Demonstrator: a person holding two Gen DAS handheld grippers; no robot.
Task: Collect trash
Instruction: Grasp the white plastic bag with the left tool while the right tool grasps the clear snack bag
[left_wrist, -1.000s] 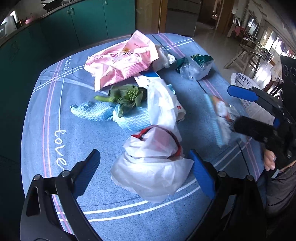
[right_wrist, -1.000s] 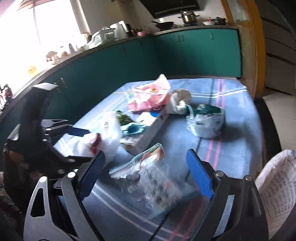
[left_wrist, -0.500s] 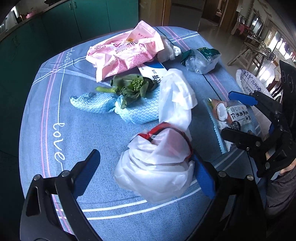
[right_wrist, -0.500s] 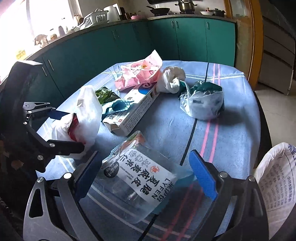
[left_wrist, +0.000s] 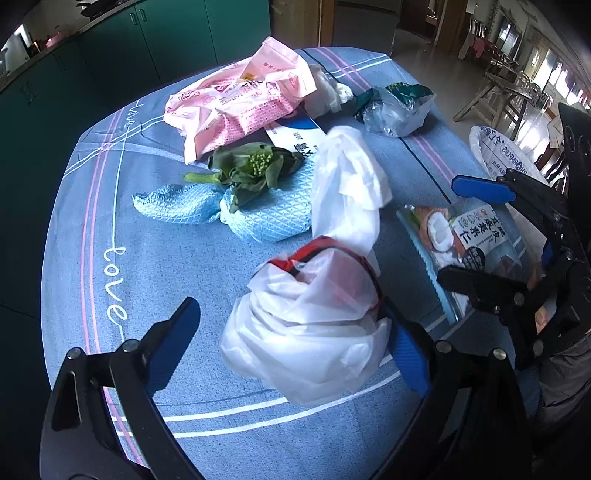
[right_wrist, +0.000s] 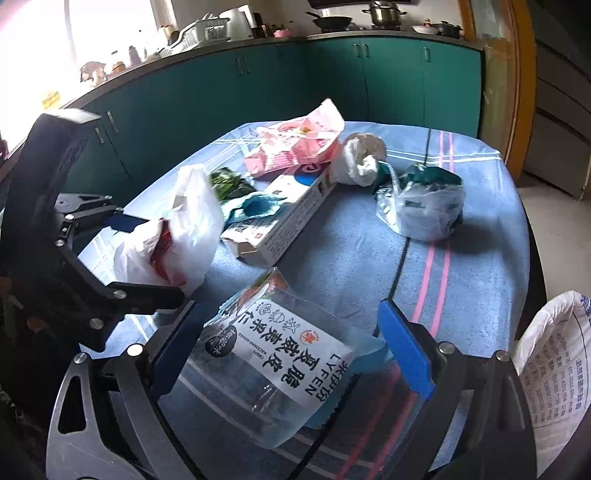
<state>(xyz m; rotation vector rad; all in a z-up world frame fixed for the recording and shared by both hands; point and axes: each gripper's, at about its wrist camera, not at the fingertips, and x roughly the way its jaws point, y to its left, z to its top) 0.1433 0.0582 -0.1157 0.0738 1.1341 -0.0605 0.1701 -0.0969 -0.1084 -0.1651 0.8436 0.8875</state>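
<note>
The right gripper (right_wrist: 291, 349) has just been opening; its fingers stand wide around a clear snack bag (right_wrist: 280, 354) lying flat on the table (right_wrist: 461, 266), not pressing it. The left gripper's (left_wrist: 288, 354) fingers are wide too (a white plastic bag (left_wrist: 306, 325) sits between them, touching 1 finger).

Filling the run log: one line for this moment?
phase: pre-grasp | right tongs: open, astride clear snack pouch | left tongs: open, astride white plastic bag | sack: at table edge
</note>
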